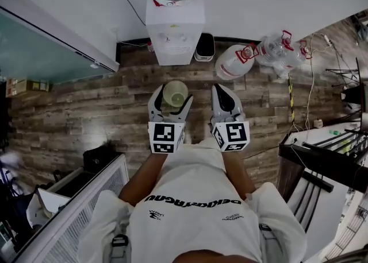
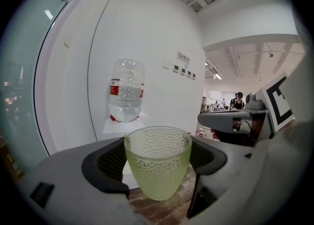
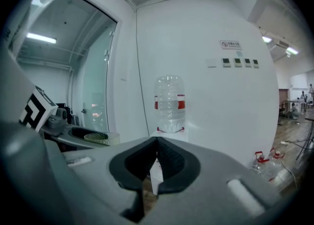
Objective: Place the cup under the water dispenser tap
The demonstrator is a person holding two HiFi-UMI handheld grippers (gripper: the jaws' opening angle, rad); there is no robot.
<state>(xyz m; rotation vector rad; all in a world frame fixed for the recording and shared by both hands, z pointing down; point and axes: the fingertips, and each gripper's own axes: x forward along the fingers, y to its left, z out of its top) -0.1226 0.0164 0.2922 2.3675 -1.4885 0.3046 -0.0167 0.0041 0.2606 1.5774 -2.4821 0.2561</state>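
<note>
Green cup (image 2: 158,170) sits clamped in left tongs (image 1: 171,101), right tongs (image 3: 157,143) together, dispenser (image 1: 175,32) tap indistinct.

Hand-held gripper (image 3: 156,140), jaws together, faces the dispenser bottle (image 3: 170,103)

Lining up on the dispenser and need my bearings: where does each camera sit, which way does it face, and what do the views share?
Head view: on the person's head, looking steeply down at the water dispenser, left gripper, right gripper, forearms, shirt.
Left gripper view: on the left gripper, facing the dispenser; its fingers hold the cup.
Right gripper view: on the right gripper, facing the dispenser; fingers together, empty.
Shared: dispenser in all three; each gripper view glimpses the other gripper.
</note>
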